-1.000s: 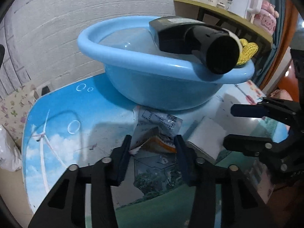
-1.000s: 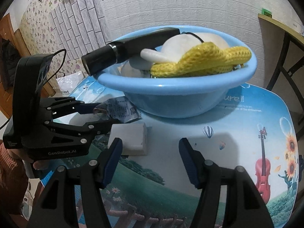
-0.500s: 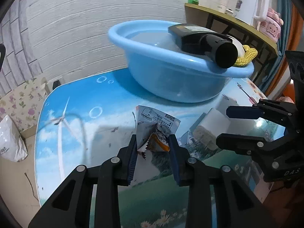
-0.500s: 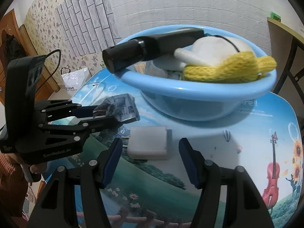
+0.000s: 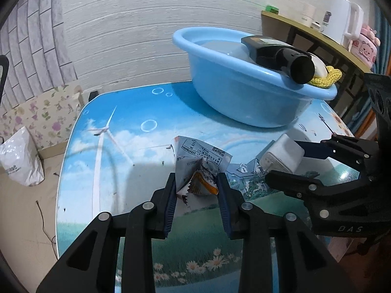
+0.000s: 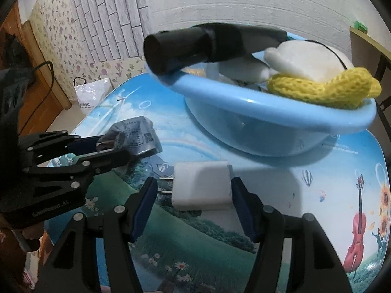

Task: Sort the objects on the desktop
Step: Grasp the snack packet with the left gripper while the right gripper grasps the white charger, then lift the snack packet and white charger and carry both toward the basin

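Crumpled foil wrapper point(image 5: 198, 168) is now pinched in the left gripper point(image 5: 196, 190), ready to lift; the right gripper point(image 6: 194, 195), spread, has moved to straddle the white charger point(image 6: 202, 185), unclamped.

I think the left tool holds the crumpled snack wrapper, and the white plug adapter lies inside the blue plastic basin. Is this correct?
Not quite. The left tool does hold the crumpled snack wrapper, but the white plug adapter lies on the printed tabletop in front of the blue plastic basin, between the right tool's fingers, as the right wrist view shows.
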A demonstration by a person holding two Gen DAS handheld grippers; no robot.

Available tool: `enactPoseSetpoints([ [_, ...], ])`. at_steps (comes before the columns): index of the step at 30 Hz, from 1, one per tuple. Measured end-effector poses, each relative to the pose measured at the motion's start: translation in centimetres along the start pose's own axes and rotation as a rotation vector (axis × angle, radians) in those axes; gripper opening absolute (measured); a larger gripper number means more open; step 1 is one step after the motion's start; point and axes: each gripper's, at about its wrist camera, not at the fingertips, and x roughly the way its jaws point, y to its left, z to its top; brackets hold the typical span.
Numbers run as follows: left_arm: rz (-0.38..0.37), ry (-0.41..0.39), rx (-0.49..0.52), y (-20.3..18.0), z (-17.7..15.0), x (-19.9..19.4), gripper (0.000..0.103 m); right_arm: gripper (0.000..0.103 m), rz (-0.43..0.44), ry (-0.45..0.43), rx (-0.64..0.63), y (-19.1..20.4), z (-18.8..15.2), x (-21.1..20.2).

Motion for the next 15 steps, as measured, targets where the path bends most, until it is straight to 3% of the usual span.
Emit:
enactPoseSetpoints([
  [15, 0.08, -0.001, -0.094, -2.0, -1.6, -1.2, 0.03, 0.059, -0.048, -0.025, 0.051, -2.4, -1.8, -2.9],
])
